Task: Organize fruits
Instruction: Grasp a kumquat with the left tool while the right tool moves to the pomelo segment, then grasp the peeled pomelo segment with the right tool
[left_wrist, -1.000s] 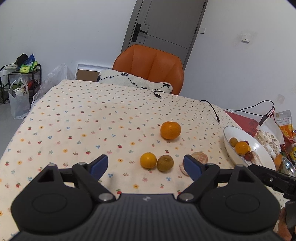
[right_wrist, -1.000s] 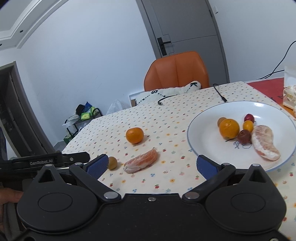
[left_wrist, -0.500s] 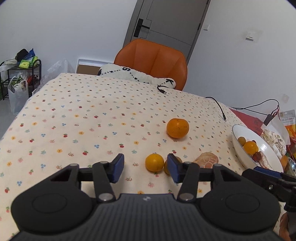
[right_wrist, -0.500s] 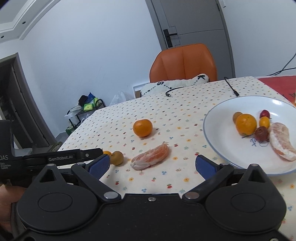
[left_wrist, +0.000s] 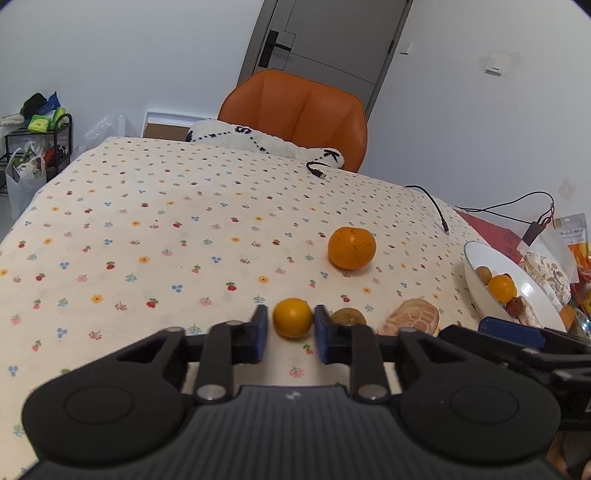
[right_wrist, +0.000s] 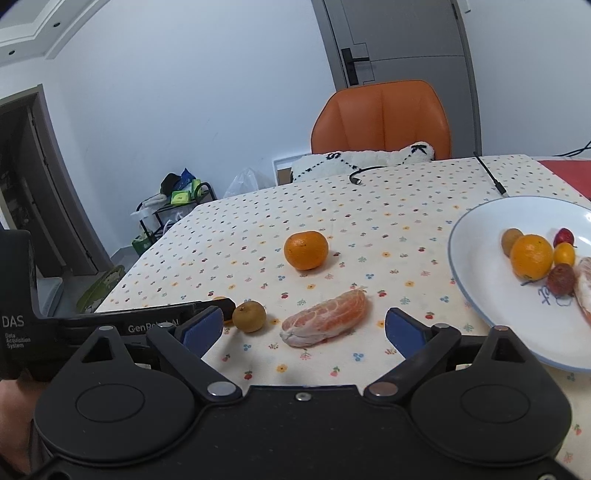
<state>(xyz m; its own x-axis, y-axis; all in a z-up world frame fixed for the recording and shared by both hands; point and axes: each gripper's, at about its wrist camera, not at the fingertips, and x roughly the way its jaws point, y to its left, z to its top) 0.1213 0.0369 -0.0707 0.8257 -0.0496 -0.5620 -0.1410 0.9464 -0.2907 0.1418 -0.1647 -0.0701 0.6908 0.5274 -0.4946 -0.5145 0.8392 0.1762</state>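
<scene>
Your left gripper (left_wrist: 287, 325) pinches the small orange (left_wrist: 292, 317) on the tablecloth (left_wrist: 147, 229) — your right gripper (right_wrist: 303, 328) gapes wide over the peeled segment (right_wrist: 325, 322).

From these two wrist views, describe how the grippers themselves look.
Both the left gripper and the right gripper are matte black plastic with round housings, silver pivot pins and blue pads on the fingers. White lettering on the left one's side reads "DAS Data Acquisition System". No cables or sleeves show.
</scene>
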